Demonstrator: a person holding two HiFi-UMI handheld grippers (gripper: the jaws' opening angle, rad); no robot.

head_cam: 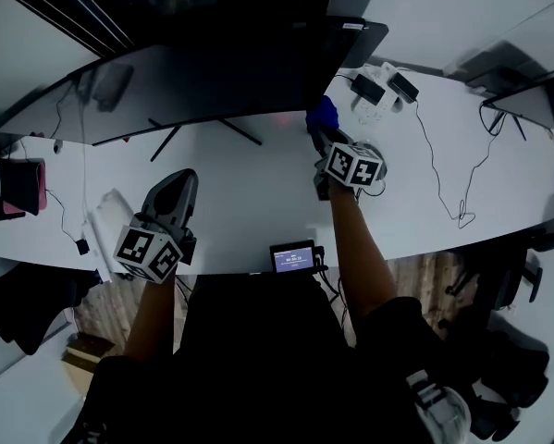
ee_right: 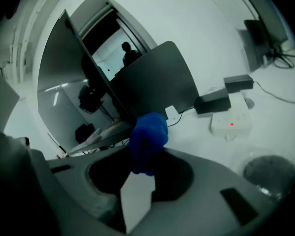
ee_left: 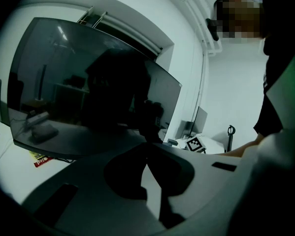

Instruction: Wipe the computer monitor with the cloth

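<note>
1. The blue cloth (ee_right: 148, 137) is bunched into a wad at the tips of the right gripper (head_cam: 320, 129), whose jaws are clamped on it with the wad sticking out past them.
2. The cloth sits right at the lower right corner of the wide, dark, curved monitor (head_cam: 203, 77), just below the screen's bottom edge. I cannot tell whether it touches the glass.
3. The monitor stands on thin splayed legs at the back of the white desk (head_cam: 258, 197), and its screen is off and mirrors the room.
4. The left gripper (ee_left: 147, 142) has its jaws together at the tips with nothing between them. It is held over the desk in front of the screen's left half, pointing at it and well apart from the cloth.
5. To the right of the cloth, a white power strip (head_cam: 374, 100) with two black adapters plugged in lies on the desk. A thin cable (head_cam: 443, 178) trails from it toward the front right.
6. A small device with a lit screen (head_cam: 292, 258) sits at the desk's front edge, between the two arms.
</note>
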